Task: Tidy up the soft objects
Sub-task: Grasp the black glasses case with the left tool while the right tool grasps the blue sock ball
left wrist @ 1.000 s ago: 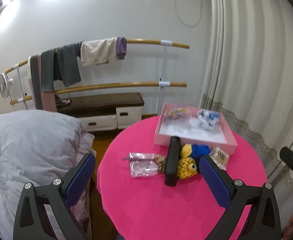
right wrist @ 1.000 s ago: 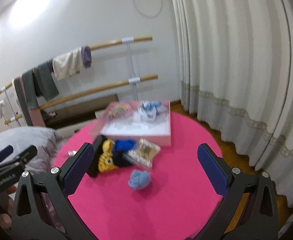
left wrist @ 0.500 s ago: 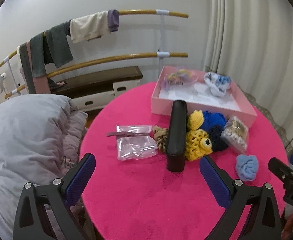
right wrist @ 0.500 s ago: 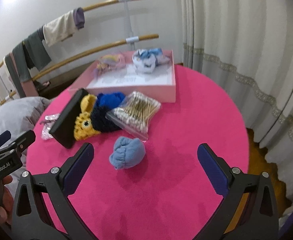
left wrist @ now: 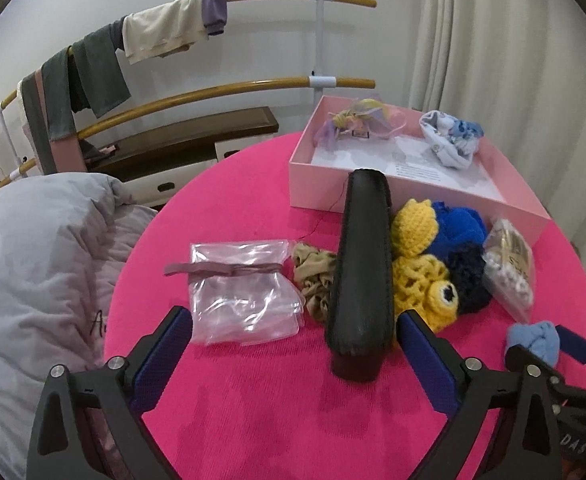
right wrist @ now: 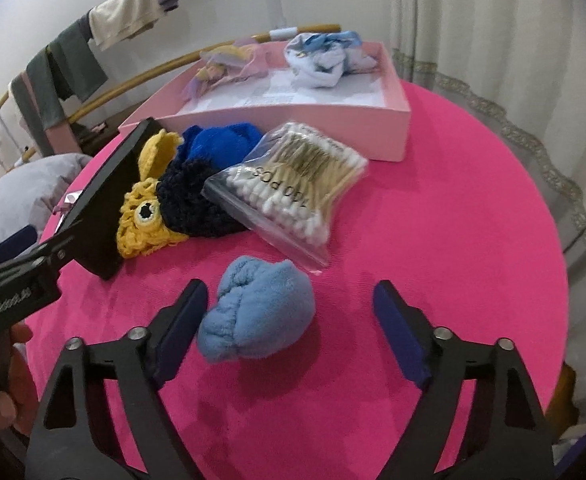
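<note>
right gripper [right wrist: 289, 320] spread wide around light blue sock ball [right wrist: 257, 312] on pink table [right wrist: 433, 260], left pad touching; left gripper [left wrist: 293, 354] agape, empty, above clear bag [left wrist: 245, 292] and black case [left wrist: 363, 276]; pink box [right wrist: 333, 132] behind

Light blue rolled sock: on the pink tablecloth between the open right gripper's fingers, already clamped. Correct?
Not clamped. In the right wrist view the right gripper is open around the light blue rolled sock, which lies free on the pink tablecloth.
</note>
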